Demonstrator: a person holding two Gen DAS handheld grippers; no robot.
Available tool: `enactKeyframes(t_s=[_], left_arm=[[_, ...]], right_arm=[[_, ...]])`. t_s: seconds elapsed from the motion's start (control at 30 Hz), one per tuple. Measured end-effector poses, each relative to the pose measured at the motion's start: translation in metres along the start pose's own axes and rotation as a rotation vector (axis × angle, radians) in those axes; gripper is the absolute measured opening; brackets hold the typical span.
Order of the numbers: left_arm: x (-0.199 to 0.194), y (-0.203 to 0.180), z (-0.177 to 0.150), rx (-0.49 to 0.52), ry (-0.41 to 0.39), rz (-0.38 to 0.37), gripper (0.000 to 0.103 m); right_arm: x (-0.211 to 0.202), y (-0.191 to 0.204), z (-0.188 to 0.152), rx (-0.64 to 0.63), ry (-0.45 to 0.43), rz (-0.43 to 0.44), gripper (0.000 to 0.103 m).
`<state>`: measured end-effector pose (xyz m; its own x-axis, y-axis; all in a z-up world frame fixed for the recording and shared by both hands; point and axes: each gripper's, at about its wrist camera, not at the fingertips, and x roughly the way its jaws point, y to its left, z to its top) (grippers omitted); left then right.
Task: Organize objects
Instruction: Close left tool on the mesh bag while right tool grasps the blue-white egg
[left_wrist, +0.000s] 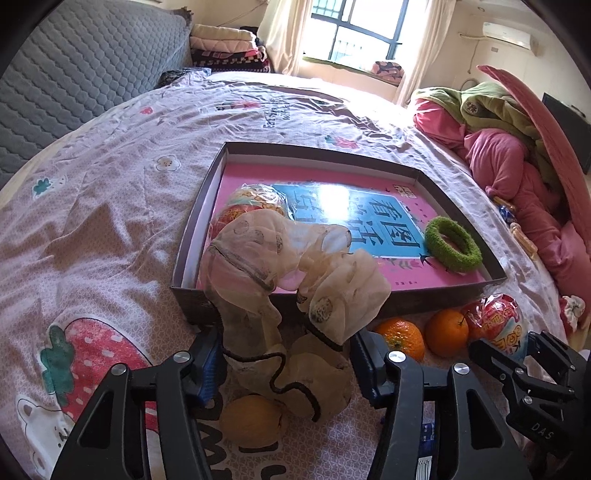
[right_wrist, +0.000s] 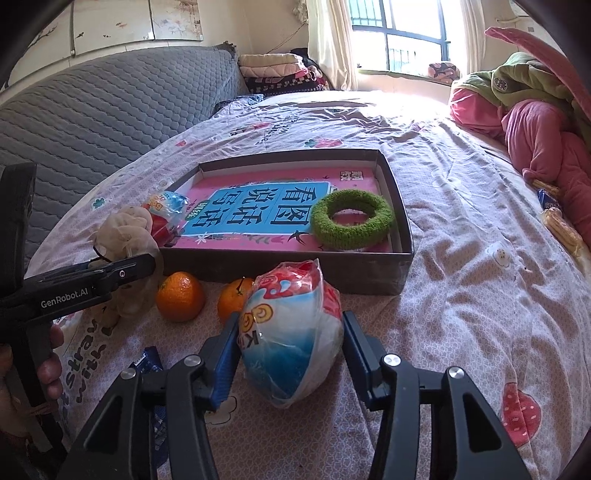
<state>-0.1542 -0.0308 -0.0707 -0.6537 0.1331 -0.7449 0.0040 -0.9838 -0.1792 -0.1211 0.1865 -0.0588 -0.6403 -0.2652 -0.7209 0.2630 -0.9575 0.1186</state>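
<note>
Both tools work: left tool (left_wrist: 286, 365) pinches a beige scrunchie (left_wrist: 295, 280), right tool (right_wrist: 290, 354) straddles a snack bag (right_wrist: 291, 332), fingers apart. Inside the box (right_wrist: 280, 271) lie a book (right_wrist: 258, 210), green ring (right_wrist: 351, 218) and another snack; two oranges (right_wrist: 180, 296) wait on the bed.

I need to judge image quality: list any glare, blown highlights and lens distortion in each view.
Left wrist view: window glare whites out the top of the book cover in the box; the window is overexposed; fisheye bends the bed edges. Right wrist view: the window and far bedsheet are blown out; corners vignette black; the snack bag stays sharp.
</note>
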Motion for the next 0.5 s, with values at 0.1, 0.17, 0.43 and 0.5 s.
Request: enactKeyframes(t_s=[0.1,0.17,0.43,0.5], left_arm=[[0.001,-0.001,-0.001,-0.001,0.012,-0.020,0.041],[0.000,-0.003,-0.003,0.006,0.011,-0.021,0.036],[-0.011,-0.010,-0.004,0.027,-0.007,-0.034,0.020],[-0.015,-0.012,-0.004,0.036,-0.019,-0.026,0.020]], right_arm=[[0.000,0.001,-0.002,-0.004,0.003,0.001,0.052],[-0.001,0.001,-0.002,-0.004,0.003,0.005,0.052],[-0.005,0.001,-0.002,-0.010,-0.018,0.015,0.052],[-0.007,0.000,-0.002,-0.009,-0.027,0.016,0.052]])
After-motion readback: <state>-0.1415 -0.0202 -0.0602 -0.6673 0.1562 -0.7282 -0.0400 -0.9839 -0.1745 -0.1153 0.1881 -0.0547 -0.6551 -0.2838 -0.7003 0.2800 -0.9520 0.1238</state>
